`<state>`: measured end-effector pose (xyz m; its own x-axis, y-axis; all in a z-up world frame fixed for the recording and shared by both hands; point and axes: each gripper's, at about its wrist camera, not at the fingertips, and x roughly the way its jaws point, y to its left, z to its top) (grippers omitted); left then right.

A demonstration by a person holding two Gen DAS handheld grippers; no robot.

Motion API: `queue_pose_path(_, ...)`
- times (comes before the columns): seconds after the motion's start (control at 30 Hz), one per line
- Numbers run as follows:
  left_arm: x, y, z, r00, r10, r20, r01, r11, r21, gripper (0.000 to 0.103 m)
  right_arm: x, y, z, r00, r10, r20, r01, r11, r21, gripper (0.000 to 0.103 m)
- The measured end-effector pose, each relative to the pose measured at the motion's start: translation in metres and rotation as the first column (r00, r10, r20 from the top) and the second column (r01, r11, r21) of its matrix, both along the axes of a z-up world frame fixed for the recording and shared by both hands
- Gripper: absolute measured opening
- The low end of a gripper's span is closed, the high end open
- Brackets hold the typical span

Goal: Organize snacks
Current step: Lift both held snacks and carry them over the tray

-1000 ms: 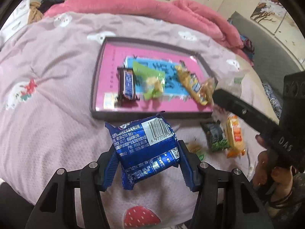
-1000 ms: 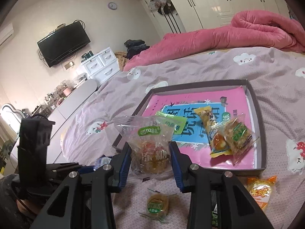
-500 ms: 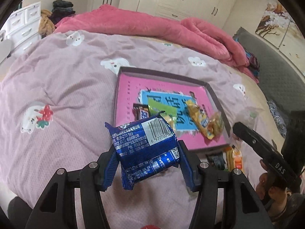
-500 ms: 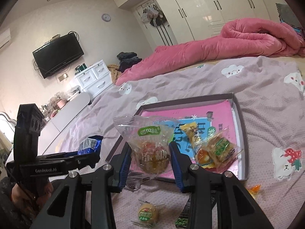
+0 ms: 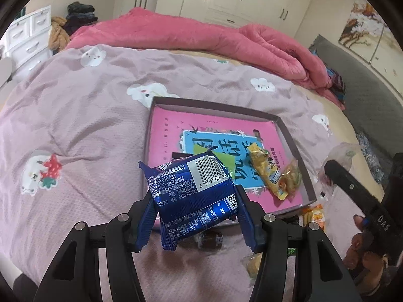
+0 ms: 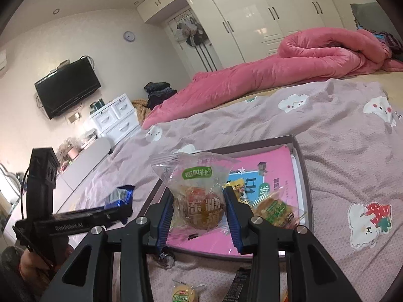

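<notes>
The left claw (image 5: 194, 211) pinches a blue packet (image 5: 191, 196) at lower centre of its view, held above the near edge of the tray (image 5: 287, 130) on the bed (image 5: 75, 115). The right claw (image 6: 200, 214) grips a clear pastry packet (image 6: 199, 191) — also lower centre, in front of the tray's pink floor, where two wrapped snacks (image 5: 277, 176) lie.

The blue packet (image 5: 192, 196) covers the near-left corner of the tray (image 5: 287, 130) and most of a dark bar behind it. The clear wrapped snack (image 6: 199, 196) blocks part of the tray's picture. A small round snack (image 6: 183, 294) is cut off by the bottom edge. The packet's fine print is too small to read.
</notes>
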<state>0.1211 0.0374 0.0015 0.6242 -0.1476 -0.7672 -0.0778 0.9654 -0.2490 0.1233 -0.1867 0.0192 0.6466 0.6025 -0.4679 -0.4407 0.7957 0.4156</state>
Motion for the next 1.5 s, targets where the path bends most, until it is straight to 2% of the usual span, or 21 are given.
queue_pose_path(0.53, 0.029, -0.033, -0.030, 0.996, -0.090, -0.026, 0.091, 0.995, 0.027, 0.060, 0.014, 0.012, -0.014, 0.999, -0.005, -0.038, 0.004, 0.999, -0.039, 0.040)
queue_pose_path(0.9, 0.032, -0.035, -0.041, 0.995, -0.094, -0.039, 0.096, 0.994, 0.051, 0.060, 0.017, 0.028, -0.030, 0.998, 0.013, -0.063, -0.021, 0.993, -0.115, 0.040)
queue_pose_path(1.23, 0.032, -0.032, -0.049, 0.994, -0.096, -0.054, 0.098, 0.994, 0.039, 0.060, 0.018, 0.038, -0.044, 0.996, 0.030, -0.089, -0.044, 0.986, -0.160, 0.040)
queue_pose_path(1.5, 0.033, -0.032, -0.050, 0.994, -0.096, -0.053, 0.098, 0.994, 0.037, 0.060, 0.021, 0.040, -0.051, 0.995, 0.005, -0.102, -0.026, 0.978, -0.208, 0.040)
